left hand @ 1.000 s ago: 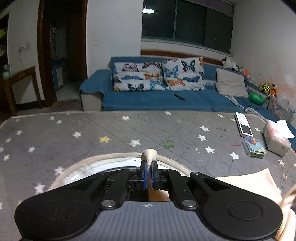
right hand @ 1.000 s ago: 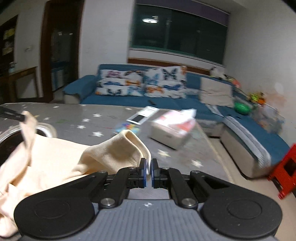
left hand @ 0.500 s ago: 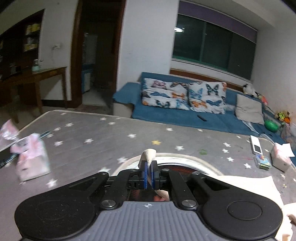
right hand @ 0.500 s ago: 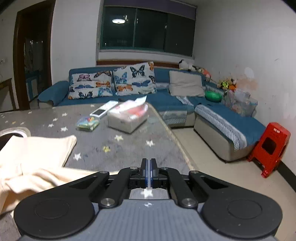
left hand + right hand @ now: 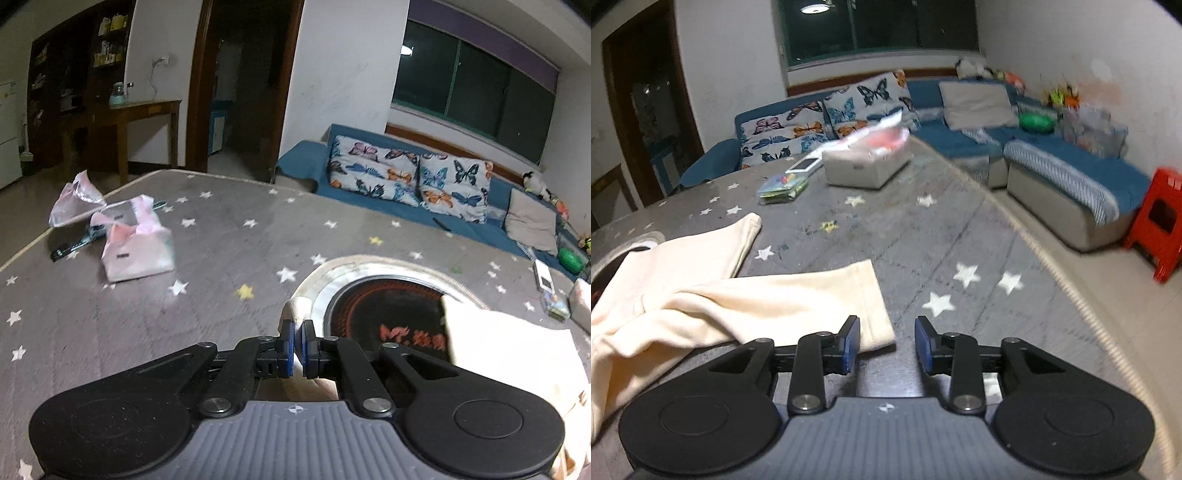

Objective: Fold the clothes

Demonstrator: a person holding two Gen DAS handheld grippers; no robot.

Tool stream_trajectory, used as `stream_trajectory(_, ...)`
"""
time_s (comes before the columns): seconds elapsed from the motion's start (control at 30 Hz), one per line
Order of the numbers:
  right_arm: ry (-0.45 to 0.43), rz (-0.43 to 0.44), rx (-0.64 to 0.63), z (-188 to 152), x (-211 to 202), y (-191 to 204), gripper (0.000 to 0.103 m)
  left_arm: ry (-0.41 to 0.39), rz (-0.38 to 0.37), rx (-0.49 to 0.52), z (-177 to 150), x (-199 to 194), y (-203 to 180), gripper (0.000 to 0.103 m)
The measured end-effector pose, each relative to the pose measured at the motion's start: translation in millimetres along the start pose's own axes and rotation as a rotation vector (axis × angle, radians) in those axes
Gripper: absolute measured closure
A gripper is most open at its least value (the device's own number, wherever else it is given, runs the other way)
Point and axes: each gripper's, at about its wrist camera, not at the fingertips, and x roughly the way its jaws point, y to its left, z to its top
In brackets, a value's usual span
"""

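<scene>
In the right view only, right claw (image 5: 887, 345) gapes beside garment (image 5: 738, 306).

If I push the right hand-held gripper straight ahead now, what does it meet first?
Probably bare table cover: the open right hand-held gripper points just past the hem of the cream garment. Its left finger may brush that hem; depth is unclear.

two low wrist views, shared cream garment (image 5: 509, 354)

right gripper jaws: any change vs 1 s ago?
Yes. The right gripper has opened and let go of the cream fabric garment, whose edge now lies flat on the grey star-patterned table cover.
</scene>
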Motion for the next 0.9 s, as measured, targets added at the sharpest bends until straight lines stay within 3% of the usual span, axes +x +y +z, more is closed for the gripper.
stream_trajectory(0.03, 0.002, 0.001, 0.001, -0.4, 1.5, 0.9, 0.071, 0.004, 0.005, 0.0, -2.0, 0.8, 0.6, 0.099)
stream_trajectory(0.1, 0.005, 0.003, 0.002, -1.3, 4.5, 2.8, 0.092, 0.006, 0.016, -0.004, -3.8, 3.6, 1.5, 0.099)
stream_trajectory(0.27, -0.027, -0.015, -0.022, 2.9, -3.3, 5.0, 0.095, -0.003, 0.041, -0.032, -4.5, -1.0, 16.1, 0.099)
stream_trajectory(0.57, -0.156, -0.192, -0.07, 24.6, -61.3, -29.5, 0.095, -0.008, 0.085, -0.077, -7.5, -7.1, 41.0, 0.1)
stream_trajectory(0.9, 0.021, -0.248, -0.026, -12.1, -9.5, -53.2, 0.095, 0.075, 0.124, -0.043, -23.1, 4.1, 49.9, 0.099)
